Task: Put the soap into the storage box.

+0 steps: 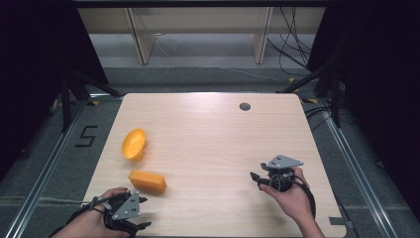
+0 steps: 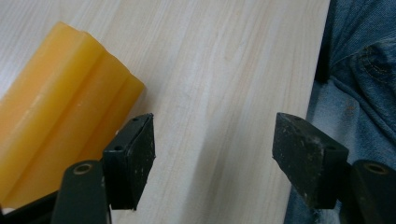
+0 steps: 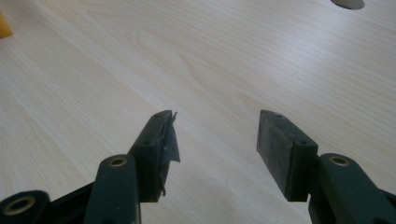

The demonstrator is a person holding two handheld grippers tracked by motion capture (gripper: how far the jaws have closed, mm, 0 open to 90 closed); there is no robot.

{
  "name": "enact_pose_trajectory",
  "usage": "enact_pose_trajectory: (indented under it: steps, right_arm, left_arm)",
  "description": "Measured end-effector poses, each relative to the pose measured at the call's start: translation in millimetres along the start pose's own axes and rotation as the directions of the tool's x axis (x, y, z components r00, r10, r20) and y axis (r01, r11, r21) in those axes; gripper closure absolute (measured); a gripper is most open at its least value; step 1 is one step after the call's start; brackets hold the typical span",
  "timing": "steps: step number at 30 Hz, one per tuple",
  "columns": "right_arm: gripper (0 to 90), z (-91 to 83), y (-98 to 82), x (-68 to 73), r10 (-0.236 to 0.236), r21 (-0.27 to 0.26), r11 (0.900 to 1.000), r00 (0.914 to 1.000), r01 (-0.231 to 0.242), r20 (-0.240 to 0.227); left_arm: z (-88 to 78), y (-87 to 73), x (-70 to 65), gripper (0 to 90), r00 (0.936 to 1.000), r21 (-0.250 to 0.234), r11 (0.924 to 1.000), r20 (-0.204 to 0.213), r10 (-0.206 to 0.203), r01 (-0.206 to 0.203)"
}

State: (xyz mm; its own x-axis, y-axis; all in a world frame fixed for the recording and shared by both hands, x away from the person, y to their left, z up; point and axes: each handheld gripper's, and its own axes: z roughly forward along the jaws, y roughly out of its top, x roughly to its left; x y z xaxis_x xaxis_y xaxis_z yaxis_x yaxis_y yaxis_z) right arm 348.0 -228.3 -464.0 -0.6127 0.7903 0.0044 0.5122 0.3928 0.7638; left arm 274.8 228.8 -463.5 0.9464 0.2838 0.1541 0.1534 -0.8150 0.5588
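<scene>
An orange ridged block lies on the wooden table near its front left. An orange bowl rests tipped on its side just behind the block. My left gripper sits at the front left edge, just in front of the block, jaws pointing right. In the left gripper view the block lies outside the left jaw, and the left gripper is open over bare wood. My right gripper is at the front right, pointing left. It is open with nothing between its jaws.
A round cable hole is set in the table's far right part, also visible as the hole in the right gripper view. The person's jeans lie beyond the front edge. A sliver of an orange thing shows far left.
</scene>
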Motion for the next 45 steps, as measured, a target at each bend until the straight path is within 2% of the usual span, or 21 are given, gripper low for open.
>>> enact_pose_trajectory:
  steps: [1,2,4,5,6,9,10,11,12,15,18,23,25,26,29,30,31,34,35,39,45]
  right_arm:
    - [46.7,-0.2,0.1,-0.2,-0.001,-0.003,1.0,1.0,0.001,-0.002]
    - [46.6,-0.3,0.2,-0.3,-0.001,-0.004,1.0,1.0,0.001,-0.003]
    - [46.7,-0.9,0.3,-0.1,-0.003,-0.008,1.0,1.0,0.003,0.003]
    - [46.6,-0.9,0.3,-0.5,-0.009,-0.009,1.0,1.0,0.009,0.004]
    - [46.7,-1.0,0.4,-0.5,-0.01,-0.011,1.0,1.0,0.01,0.002]
    - [46.6,-0.2,0.0,-1.1,-0.023,-0.014,1.0,0.9997,0.023,0.0]
    - [46.7,-0.3,0.2,-0.7,-0.018,-0.011,1.0,0.9998,0.018,-0.001]
    - [46.7,-1.0,0.4,0.4,-0.006,-0.004,1.0,1.0,0.006,0.0]
    - [46.6,-0.6,0.3,0.4,-0.008,-0.005,1.0,1.0,0.008,0.001]
    - [46.6,-1.9,0.4,0.8,-0.004,0.0,1.0,1.0,0.004,-0.003]
    - [46.6,-2.1,0.1,0.3,0.004,-0.004,1.0,1.0,-0.004,0.002]
    - [46.6,-1.2,0.1,-0.2,0.002,-0.001,1.0,1.0,-0.002,0.001]
    - [46.6,-0.3,-0.2,-0.5,-0.017,-0.012,1.0,0.9999,0.017,0.002]
    - [46.6,-1.9,0.1,2.6,0.016,0.003,1.0,0.9999,-0.016,-0.001]
    - [46.6,-2.1,0.2,1.2,-0.003,0.004,1.0,1.0,0.003,0.001]
    - [46.6,0.2,-0.3,-1.3,-0.032,-0.017,0.999,0.9995,0.032,-0.004]
    - [46.6,-0.7,0.1,-0.6,-0.018,-0.015,1.0,0.9998,0.018,0.004]
    - [46.6,-1.0,-0.4,1.0,0.009,-0.006,1.0,0.9999,-0.009,0.007]
    - [46.6,-0.8,-0.1,-0.9,-0.015,-0.013,1.0,0.9998,0.016,0.009]
    - [46.6,-1.5,0.0,-1.2,-0.015,-0.014,1.0,0.9999,0.015,0.009]
    - [46.6,-0.8,0.0,-1.7,-0.018,-0.017,1.0,0.9998,0.018,0.006]
  left_arm:
    - [-0.7,0.9,0.2,29.7,0.9992,-0.001,1.0,-0.04,0.008,-0.008]
    - [-3.3,2.9,2.6,29.7,0.9991,0.003,0.9999,-0.038,0.017,-0.017]
    - [-6.3,5.7,4.7,29.9,0.9992,-0.025,0.9997,-0.041,0.004,-0.005]
    - [-8.8,7.4,7.3,30.2,0.9997,-0.01,0.9999,-0.023,0.007,-0.007]
    - [-11.2,8.6,8.1,30.4,0.9988,-0.03,0.9995,-0.049,0.007,-0.008]
    - [-18.3,13.4,13.3,30.5,0.9981,-0.019,0.9995,-0.057,0.023,-0.025]
    - [-22.2,16.2,16.8,30.9,0.9987,0.008,0.9996,-0.041,0.029,-0.029]
    - [-22.0,16.9,17.8,31.3,0.9982,-0.01,0.9996,-0.055,0.027,-0.027]
    - [-25.1,19.8,21.4,31.3,0.9982,0.014,0.9992,-0.045,0.039,-0.039]
    - [-27.0,25.4,27.9,31.5,0.9978,0.035,0.9982,-0.043,0.05,-0.049]
    - [-27.2,26.4,28.6,31.8,0.9981,0.015,0.999,-0.044,0.044,-0.043]
    - [-25.0,24.4,28.0,31.7,0.9973,0.029,0.9976,-0.036,0.065,-0.064]
    - [-24.9,24.4,28.5,31.8,0.9974,0.027,0.9979,-0.041,0.06,-0.059]
    - [-24.7,24.7,29.0,31.7,0.9975,0.023,0.9983,-0.045,0.054,-0.053]
    - [-25.8,26.9,31.3,31.4,0.9971,0.031,0.9976,-0.042,0.063,-0.062]
    - [-26.5,28.5,33.3,31.2,0.9976,0.041,0.9971,-0.025,0.065,-0.064]
    - [-26.4,29.1,33.8,31.0,0.9967,0.04,0.9967,-0.037,0.072,-0.07]
    - [-26.3,33.3,39.2,30.3,0.9969,0.048,0.9964,-0.033,0.071,-0.07]
    - [-26.3,33.3,39.2,30.3,0.9969,0.048,0.9964,-0.033,0.071,-0.07]
    - [-24.4,39.9,49.2,28.3,0.9951,0.079,0.9927,-0.032,0.094,-0.091]
    - [-22.9,44.2,56.0,27.9,0.9926,0.093,0.989,-0.028,0.118,-0.115]
